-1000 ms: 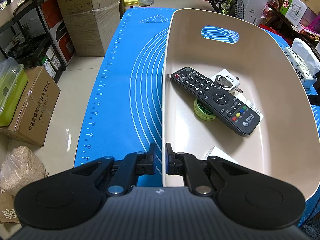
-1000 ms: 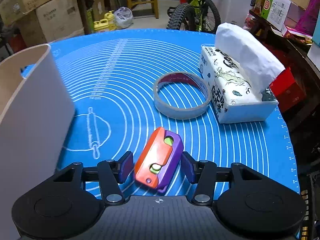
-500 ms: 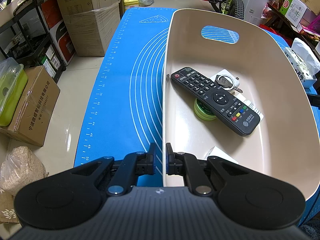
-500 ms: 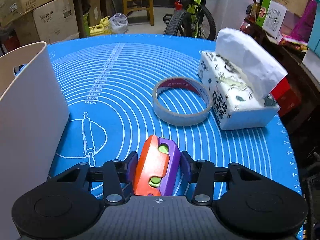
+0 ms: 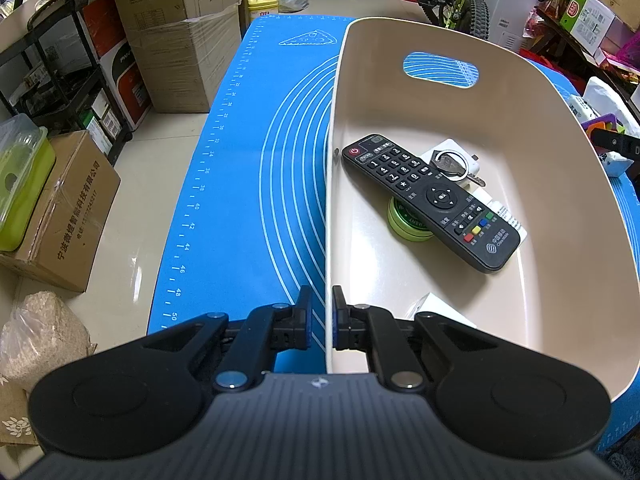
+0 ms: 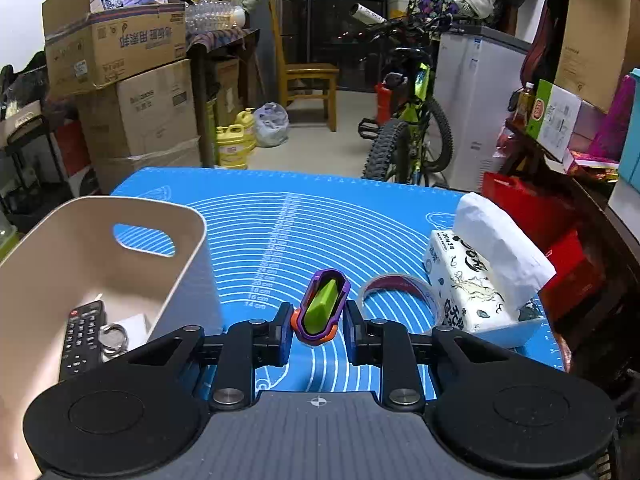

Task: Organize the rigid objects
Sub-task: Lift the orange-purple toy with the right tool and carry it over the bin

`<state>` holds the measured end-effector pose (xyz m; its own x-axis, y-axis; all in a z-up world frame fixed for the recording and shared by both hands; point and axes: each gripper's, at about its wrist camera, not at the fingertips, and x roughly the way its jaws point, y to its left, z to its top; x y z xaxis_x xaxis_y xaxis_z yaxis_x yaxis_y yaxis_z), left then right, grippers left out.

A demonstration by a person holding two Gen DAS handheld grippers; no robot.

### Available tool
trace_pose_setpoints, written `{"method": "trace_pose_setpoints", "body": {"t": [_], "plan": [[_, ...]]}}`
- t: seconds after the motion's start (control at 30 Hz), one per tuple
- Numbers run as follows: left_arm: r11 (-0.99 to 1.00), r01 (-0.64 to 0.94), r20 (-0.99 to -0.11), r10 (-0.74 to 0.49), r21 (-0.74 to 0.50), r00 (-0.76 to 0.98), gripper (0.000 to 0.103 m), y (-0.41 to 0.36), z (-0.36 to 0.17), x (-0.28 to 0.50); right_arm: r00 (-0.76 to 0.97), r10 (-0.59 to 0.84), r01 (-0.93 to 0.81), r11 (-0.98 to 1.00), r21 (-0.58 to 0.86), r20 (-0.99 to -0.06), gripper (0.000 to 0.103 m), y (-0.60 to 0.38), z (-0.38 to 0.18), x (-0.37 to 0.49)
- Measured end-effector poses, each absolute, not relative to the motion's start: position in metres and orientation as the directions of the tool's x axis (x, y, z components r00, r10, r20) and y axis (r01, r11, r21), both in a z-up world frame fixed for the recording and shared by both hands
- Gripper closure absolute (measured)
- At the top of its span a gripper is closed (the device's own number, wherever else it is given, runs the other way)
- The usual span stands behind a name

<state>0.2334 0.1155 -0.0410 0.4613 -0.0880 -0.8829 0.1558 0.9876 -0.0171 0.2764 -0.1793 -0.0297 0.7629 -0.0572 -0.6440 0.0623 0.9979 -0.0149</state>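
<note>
Right wrist view: purple-orange-green toy [image 6: 320,307], pinched between the jaws of the right gripper [image 6: 316,330], which have just been closing; long axis running near-to-far, far end tipped slightly right, clear above the blue mat [image 6: 280,220]. Tape ring [image 6: 400,292] and tissue box [image 6: 468,284] right. Beige bin [image 6: 100,256] left, holding a black remote [image 5: 430,200]. Left gripper [image 5: 319,312] clamped on the bin's near rim.

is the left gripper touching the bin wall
Touching. In the left wrist view the left gripper has its jaws shut on the beige bin's near wall, one pad outside and one inside, with no gap showing.
</note>
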Motion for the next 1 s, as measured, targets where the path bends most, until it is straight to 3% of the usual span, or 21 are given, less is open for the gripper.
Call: {"method": "trace_pose_setpoints", "body": {"t": [0.2,0.47,0.77,1.0], "plan": [[0.988,0.156,-0.883,-0.087,-0.016,0.461,0.091,0.116,-0.041,0.233,0.813,-0.040,0.041,0.999,-0.011,-0.581,0.069,-0.172,-0.013,0.266],[0.988,0.156,-0.883,-0.083,-0.011,0.462,0.091,0.115,-0.041,0.233,0.866,0.094,-0.100,0.995,0.014,-0.491,0.069,-0.127,0.032,0.269],[0.988,0.156,-0.883,-0.084,-0.012,0.462,0.091,0.115,-0.041,0.233,0.792,0.217,-0.220,0.973,0.064,-0.571,0.069,-0.074,0.024,0.305],[0.988,0.156,-0.882,-0.088,-0.016,0.462,0.091,0.111,-0.043,0.232,0.690,0.282,-0.191,0.959,0.208,-0.666,0.069,-0.051,-0.014,0.330]]}}
